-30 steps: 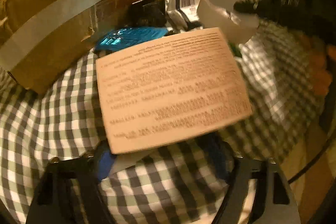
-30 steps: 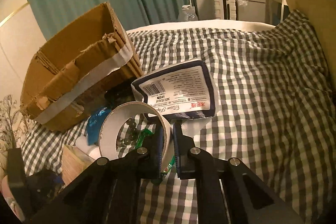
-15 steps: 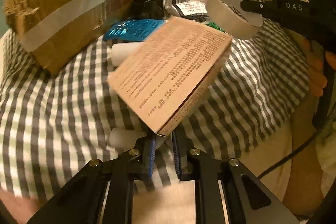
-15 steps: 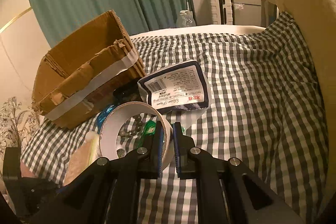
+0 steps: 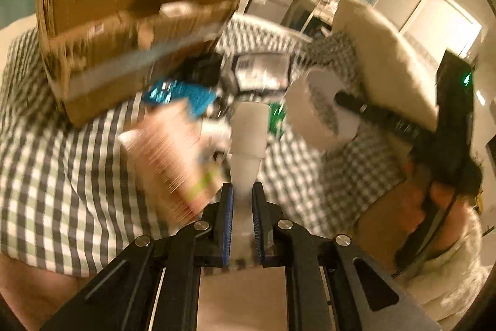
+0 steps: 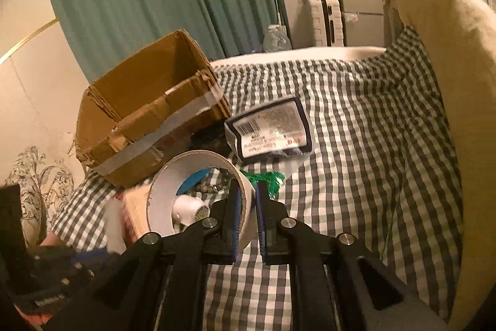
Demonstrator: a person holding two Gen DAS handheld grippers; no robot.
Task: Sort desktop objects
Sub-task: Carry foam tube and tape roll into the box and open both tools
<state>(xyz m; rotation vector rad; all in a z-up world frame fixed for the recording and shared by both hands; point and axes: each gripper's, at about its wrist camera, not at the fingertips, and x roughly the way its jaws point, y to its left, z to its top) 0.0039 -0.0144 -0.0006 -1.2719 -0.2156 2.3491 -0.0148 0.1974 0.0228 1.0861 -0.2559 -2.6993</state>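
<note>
Left gripper (image 5: pixel 242 197): pinched the narrow end of a white tube (image 5: pixel 248 138), bottom centre.
Right gripper (image 6: pixel 247 200): clamped the tape roll's (image 6: pixel 173 176) wall, lower centre.
Cardboard box (image 6: pixel 148 117): beyond, left of centre.
</note>
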